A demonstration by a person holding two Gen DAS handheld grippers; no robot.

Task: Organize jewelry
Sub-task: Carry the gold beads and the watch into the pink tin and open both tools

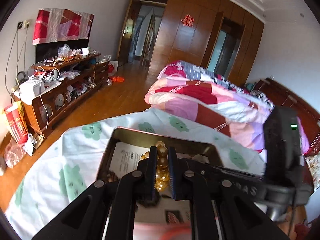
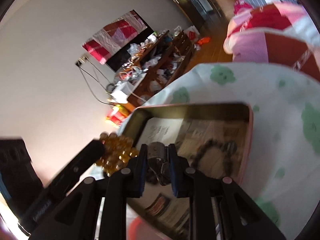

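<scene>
An open pink-rimmed tin (image 1: 128,130) lies on the bed sheet. My left gripper (image 1: 162,150) is shut on a bunch of amber beads (image 1: 162,161) and holds it just above the tin's near part. In the right wrist view my right gripper (image 2: 157,148) is shut on a silver mesh metal band (image 2: 156,151) over the same tin (image 2: 190,106). To its left the amber beads (image 2: 118,150) hang from the left gripper's finger (image 2: 94,152). A dark bead bracelet (image 2: 212,160) and a printed paper (image 2: 160,130) lie inside the tin.
The tin rests on a white sheet with green clouds (image 1: 50,172). A folded pink and red quilt (image 1: 200,98) lies beyond it. A cluttered wooden cabinet (image 1: 60,84) stands along the left wall across the wooden floor. The right gripper's black body (image 1: 280,140) is close on my right.
</scene>
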